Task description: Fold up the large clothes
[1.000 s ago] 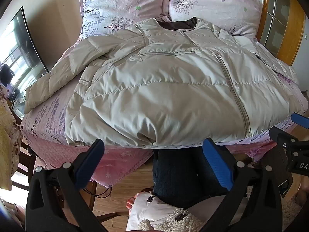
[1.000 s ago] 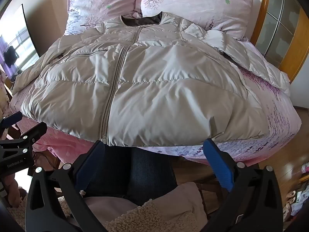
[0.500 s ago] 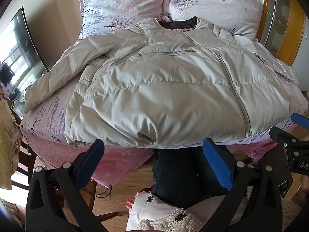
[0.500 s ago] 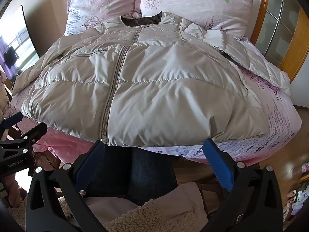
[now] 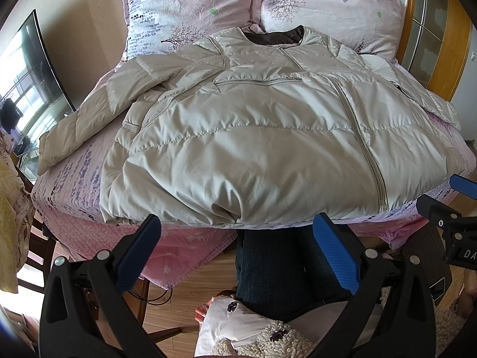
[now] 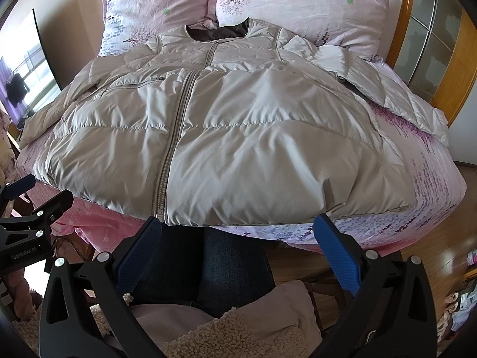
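A beige quilted puffer jacket (image 5: 268, 137) lies front-up and zipped on the bed (image 5: 68, 185), collar toward two pink floral pillows (image 5: 190, 3) at the headboard and hem along the near edge of the mattress. In the left wrist view one sleeve (image 5: 89, 119) is spread out to the left across the pink printed sheet; in the right wrist view the other sleeve (image 6: 387, 95) runs out to the right toward the wooden bed frame (image 6: 417, 29). The zipper (image 6: 176, 137) runs from collar to hem.

The left gripper (image 5: 237, 256) hangs level below the mattress edge, pointed at the hem, with its blue-padded jaws spread wide and nothing between them; the hem sits just above the pad tips without touching them. The right gripper (image 6: 237, 256) is held in the same pose beside it, jaws equally wide apart and holding nothing, its left pad just under the zipper's lower end. Each gripper shows at the edge of the other's view, level with it and a little apart.

Between the jaws of both are the person's dark jeans (image 5: 274, 271), and below them wooden floor (image 5: 179, 295). A dark screen (image 5: 32, 68) leans against the wall to the left of the bed.
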Tool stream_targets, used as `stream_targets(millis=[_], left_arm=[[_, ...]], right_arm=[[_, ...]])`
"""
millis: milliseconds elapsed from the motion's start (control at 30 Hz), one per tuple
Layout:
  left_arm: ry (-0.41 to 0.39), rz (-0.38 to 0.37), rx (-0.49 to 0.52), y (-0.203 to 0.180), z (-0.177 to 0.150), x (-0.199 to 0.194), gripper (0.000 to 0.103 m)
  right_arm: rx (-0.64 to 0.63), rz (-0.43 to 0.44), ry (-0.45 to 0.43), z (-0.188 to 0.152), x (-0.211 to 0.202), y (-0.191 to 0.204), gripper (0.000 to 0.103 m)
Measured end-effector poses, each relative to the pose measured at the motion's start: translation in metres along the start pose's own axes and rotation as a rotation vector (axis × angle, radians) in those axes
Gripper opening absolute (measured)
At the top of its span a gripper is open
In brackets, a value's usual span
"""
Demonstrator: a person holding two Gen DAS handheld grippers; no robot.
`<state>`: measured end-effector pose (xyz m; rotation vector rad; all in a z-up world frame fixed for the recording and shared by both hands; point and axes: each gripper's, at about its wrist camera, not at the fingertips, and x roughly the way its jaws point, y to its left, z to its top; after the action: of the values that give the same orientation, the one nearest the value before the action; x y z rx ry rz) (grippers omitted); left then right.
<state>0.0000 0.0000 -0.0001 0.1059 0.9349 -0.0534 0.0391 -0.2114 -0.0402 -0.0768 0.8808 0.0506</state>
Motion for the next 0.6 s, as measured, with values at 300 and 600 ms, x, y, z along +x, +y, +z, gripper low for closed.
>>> stream_targets(millis=[300, 600], left_arm=[[0.000, 0.000, 0.000, 0.0001, 0.0000, 0.0000, 0.101], [0.000, 0.000, 0.000, 0.0000, 0.0000, 0.0001, 0.101]], right_arm=[[0.002, 0.001, 0.000, -0.0005, 0.0004, -0.0007, 0.102], [0.004, 0.005, 0.000, 0.0006, 0.0011, -0.0014, 0.102]])
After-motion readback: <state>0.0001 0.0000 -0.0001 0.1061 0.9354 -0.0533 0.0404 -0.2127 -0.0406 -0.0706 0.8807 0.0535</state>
